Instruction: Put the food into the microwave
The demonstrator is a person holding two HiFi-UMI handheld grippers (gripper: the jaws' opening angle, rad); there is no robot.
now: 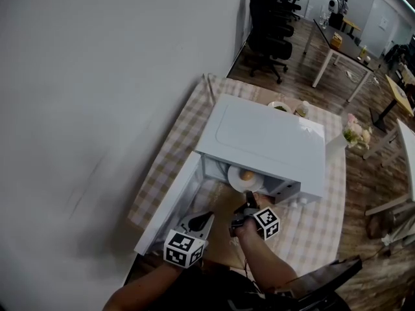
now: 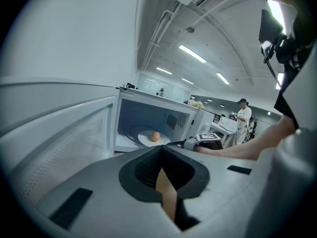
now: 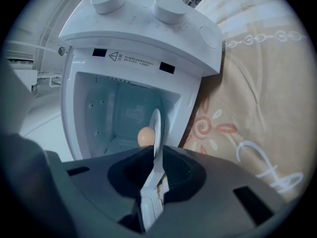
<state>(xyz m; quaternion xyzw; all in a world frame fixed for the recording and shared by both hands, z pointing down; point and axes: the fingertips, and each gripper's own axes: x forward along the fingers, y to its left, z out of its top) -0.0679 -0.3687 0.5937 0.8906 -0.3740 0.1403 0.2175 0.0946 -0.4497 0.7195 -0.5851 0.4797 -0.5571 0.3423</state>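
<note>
Food (image 1: 246, 174) on plate (image 1: 237, 179) inside open microwave (image 1: 266, 138), checked desk (image 1: 314, 232), office chairs (image 1: 269, 24) beyond; right claw (image 1: 247, 198) grips plate, left claw (image 1: 207, 219) closed, empty.

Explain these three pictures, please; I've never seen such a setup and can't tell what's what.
There is no robot here: a person holds a two-jaw gripper in each hand. One picture looks down from a camera on their head; the other two come from cameras riding on the grippers. On a checked tablecloth stands a white microwave, its door open. The right gripper grips the rim of a plate carrying a round orange-tan food, in the microwave's opening. The left gripper is shut and empty.
</note>
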